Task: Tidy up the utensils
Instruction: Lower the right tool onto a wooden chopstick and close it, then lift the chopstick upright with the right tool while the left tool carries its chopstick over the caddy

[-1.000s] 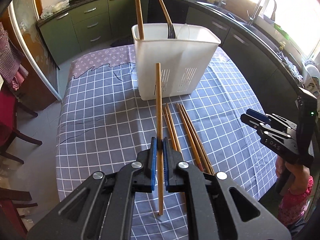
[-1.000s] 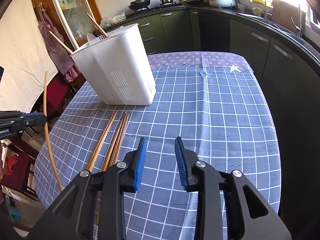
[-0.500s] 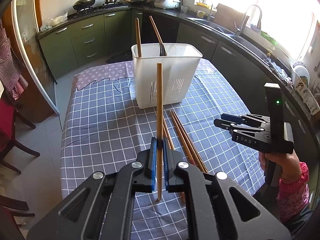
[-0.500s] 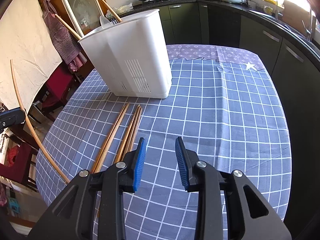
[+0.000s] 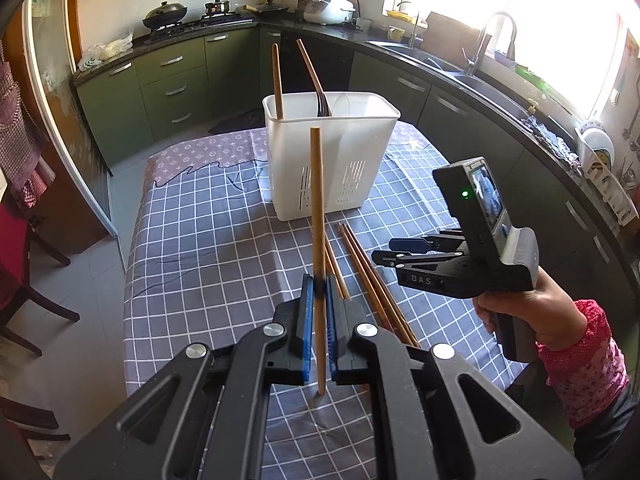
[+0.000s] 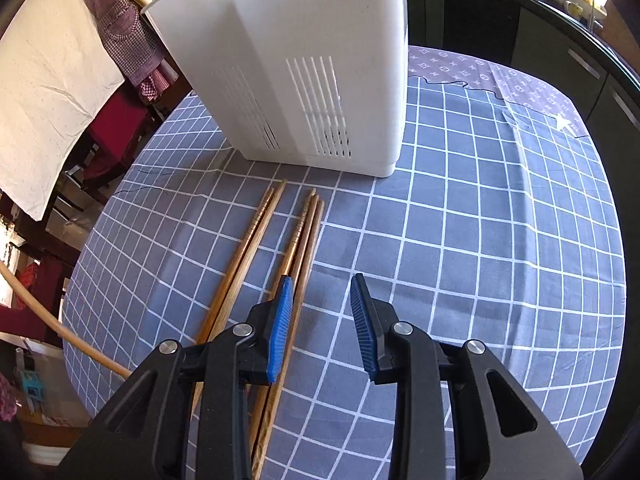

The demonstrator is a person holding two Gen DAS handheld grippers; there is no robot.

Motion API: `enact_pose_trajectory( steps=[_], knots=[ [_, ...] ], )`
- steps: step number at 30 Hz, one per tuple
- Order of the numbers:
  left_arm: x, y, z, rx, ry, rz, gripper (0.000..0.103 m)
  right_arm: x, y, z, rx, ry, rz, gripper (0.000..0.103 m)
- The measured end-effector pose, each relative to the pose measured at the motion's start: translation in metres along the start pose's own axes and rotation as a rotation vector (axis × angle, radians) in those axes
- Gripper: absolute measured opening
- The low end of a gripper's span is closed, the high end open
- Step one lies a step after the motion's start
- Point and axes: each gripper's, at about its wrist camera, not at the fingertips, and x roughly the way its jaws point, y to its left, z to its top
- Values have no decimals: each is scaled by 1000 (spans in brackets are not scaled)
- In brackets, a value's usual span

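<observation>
My left gripper [image 5: 317,300] is shut on a wooden chopstick [image 5: 317,208] and holds it upright above the table. The same chopstick shows as a curved stick at the left edge of the right wrist view [image 6: 52,320]. A white slotted utensil holder [image 5: 330,160] stands on the table, with a chopstick [image 5: 277,80] and a dark-headed utensil [image 5: 316,84] in it. Several chopsticks [image 6: 276,248] lie on the cloth in front of the holder [image 6: 304,64]. My right gripper [image 6: 320,316] is open and empty, low over these chopsticks; it also shows in the left wrist view [image 5: 384,250].
The table has a blue checked tablecloth [image 6: 480,240]. Green kitchen cabinets [image 5: 168,88] and a counter with a sink [image 5: 460,68] run behind and to the right. Dark red chairs [image 5: 16,264] stand at the left of the table.
My left gripper has lifted and pulled back with the chopstick. My right gripper has moved forward and down, close over the chopsticks lying by the holder.
</observation>
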Motion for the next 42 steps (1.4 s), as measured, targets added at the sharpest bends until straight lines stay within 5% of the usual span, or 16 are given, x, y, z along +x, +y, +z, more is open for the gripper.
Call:
enact_pose_trajectory(
  steps=[26, 28, 31, 37, 42],
  knots=[
    [-3, 1, -1, 19, 4, -2, 6, 24, 29, 3, -103, 29, -132, 30],
    [-3, 1, -1, 19, 4, -1, 6, 25, 32, 5, -109, 26, -130, 13],
    [-3, 1, -1, 21, 4, -2, 6, 24, 30, 5, -93, 22, -128, 6],
    [-3, 2, -2, 21, 3, -7, 6, -9, 21, 2, -64, -59, -86, 6],
    [-4, 1, -2, 27, 2, -10, 6, -68, 19, -1, -36, -209, -33, 6]
  ],
)
